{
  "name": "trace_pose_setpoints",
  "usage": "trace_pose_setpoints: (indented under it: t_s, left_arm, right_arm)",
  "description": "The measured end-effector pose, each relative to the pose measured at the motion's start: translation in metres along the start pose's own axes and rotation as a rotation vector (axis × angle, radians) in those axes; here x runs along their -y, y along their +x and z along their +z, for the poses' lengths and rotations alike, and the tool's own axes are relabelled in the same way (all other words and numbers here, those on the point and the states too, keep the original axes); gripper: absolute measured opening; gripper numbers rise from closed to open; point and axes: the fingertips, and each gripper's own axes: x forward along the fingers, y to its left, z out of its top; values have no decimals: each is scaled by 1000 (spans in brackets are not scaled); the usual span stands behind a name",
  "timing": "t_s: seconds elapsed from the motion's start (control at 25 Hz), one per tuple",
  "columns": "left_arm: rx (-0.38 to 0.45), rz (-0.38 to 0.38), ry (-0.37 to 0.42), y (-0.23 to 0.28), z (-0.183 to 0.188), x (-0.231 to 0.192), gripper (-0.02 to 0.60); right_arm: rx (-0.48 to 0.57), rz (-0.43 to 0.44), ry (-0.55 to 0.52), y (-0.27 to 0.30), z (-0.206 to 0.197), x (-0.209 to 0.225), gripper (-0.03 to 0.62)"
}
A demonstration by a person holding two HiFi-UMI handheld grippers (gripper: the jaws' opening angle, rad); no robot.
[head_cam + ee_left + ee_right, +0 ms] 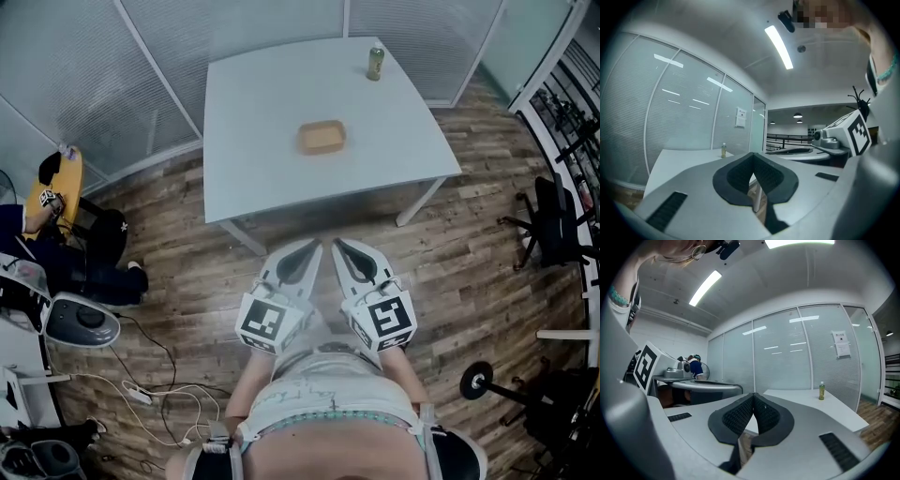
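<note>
Both grippers hang side by side close to the person's body, short of the white table (262, 141). The left gripper (313, 245) is shut, its jaws meeting at the tips with nothing between them. The right gripper (339, 245) is shut and empty too. On the table lies a shallow tan tray (322, 137) near the middle, and a small green bottle (375, 64) stands at the far edge. The bottle (723, 150) shows far off in the left gripper view, and the same bottle (821, 391) in the right gripper view. Neither gripper touches anything.
Frosted glass walls (141, 56) run behind the table. A person sits at the left (84, 253) by a desk with a fan (80, 321) and floor cables (141, 394). An office chair (553, 225) and a dumbbell (480, 380) stand at the right on the wood floor.
</note>
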Motion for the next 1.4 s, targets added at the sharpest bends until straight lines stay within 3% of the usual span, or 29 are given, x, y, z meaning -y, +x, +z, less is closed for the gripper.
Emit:
trace_pose_setpoints:
  t_s: [0.32,0.68,0.92,1.2,1.4]
  left_arm:
    - [-15,-15,-2,10,-3,-30,-2]
    - [-39,-27,3,47,-6,-48,-2]
    - [-47,8,-2,88,-4,-73,-2]
    - [-32,61,60,154,30,-113,-2]
    - [-37,98,46,194,42,-127,-2]
  right_arm:
    - [-32,-10,3,27,-9,1,0]
    - [-39,-53,48,43,-14,42,0]
    - [-21,-16,39,82,-5,76,0]
    - [28,47,11,135,31,133,0]
    - [16,97,5,161,42,168,0]
